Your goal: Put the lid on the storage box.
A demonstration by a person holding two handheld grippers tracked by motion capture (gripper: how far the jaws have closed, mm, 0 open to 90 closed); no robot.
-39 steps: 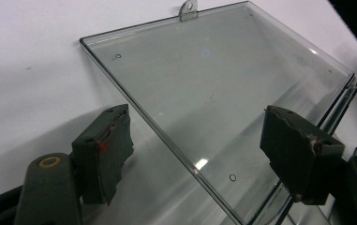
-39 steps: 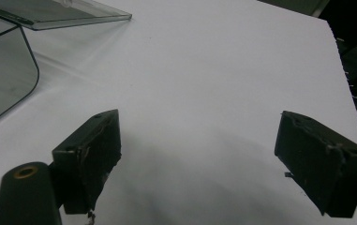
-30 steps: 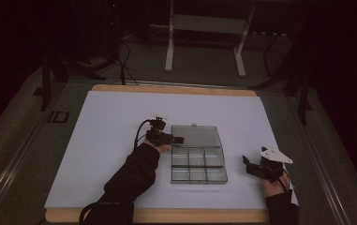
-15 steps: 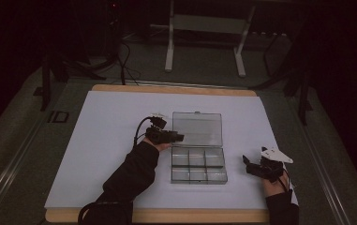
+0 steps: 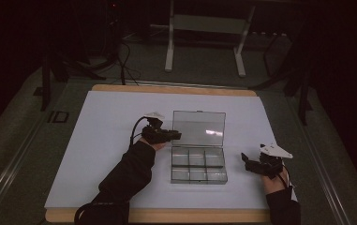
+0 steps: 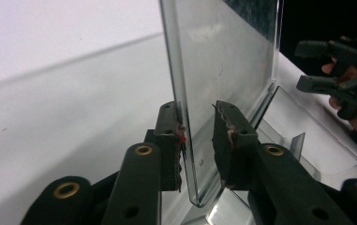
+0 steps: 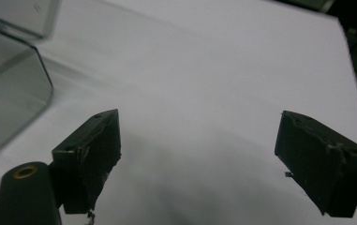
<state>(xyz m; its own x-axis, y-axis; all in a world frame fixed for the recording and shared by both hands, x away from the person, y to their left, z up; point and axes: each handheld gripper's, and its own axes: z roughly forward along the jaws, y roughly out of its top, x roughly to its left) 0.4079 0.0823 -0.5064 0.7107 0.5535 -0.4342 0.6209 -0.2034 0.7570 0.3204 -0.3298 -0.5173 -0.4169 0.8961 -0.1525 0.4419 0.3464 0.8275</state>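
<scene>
Clear plastic compartment box (image 5: 198, 165) sits mid-table, its see-through lid (image 5: 199, 127) already up. Left gripper (image 6: 198, 140) is narrow around the lid's edge, not clamped; right gripper (image 5: 251, 163) idles wide near the table's right edge. Compartments look empty, so probably just starting.

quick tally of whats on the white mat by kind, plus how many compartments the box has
clear box with lid raised: 1
grippers, left and right: 2
compartments in the box: 6
total things on the mat: 3
</scene>
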